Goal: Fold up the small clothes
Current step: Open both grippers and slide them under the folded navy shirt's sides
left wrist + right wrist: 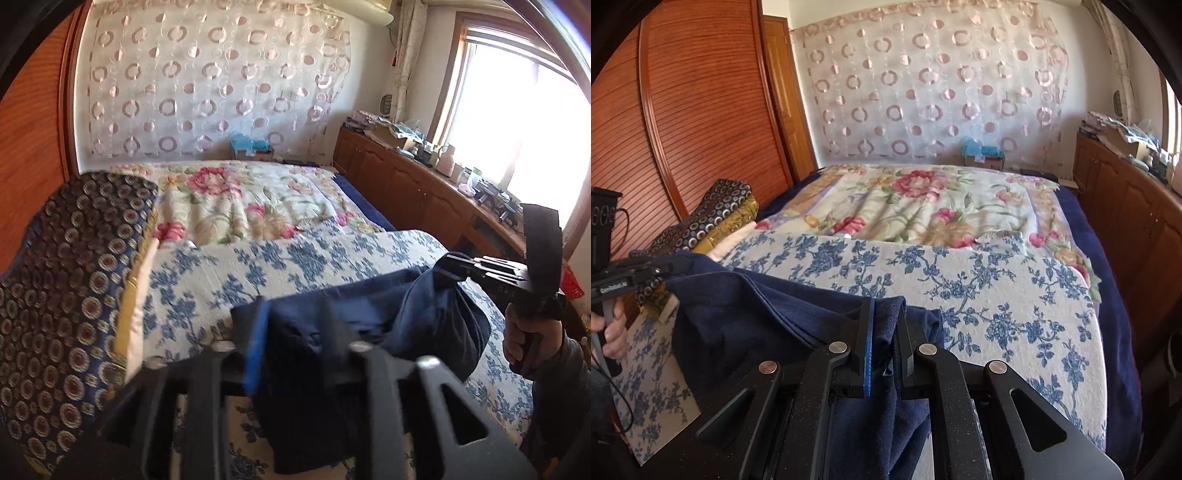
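My right tool (pixel 884 332) is nearly shut, its 2 black fingers, 1 faced with a ribbed blue pad, pinching a bunched fold of the dark navy soft cotton garment (pixel 746 314). From my left wrist camera my left tool (pixel 291 325) stands partly apart, with the same navy cloth lying between the blurred fingers; I cannot see the pads pressing on it, and the blur makes the contact hard to judge. No earlier picture is at hand, so I say only how it stands.

The garment hangs slack between the 2 tools, draped over the near edge of the bed, on a white quilted pad printed with blue flower sprays (pixel 1015 295). Its lower part is cut off by my tool bodies in both views. Behind the pad lies a cream blanket with large pink blossoms (pixel 923 206), its surface rippled. At the left sits a stack of folded textiles, the top one navy with small ringed dots (pixel 62 280), gold cloth beneath. A wooden slatted wardrobe door (pixel 683 110) rises behind it.
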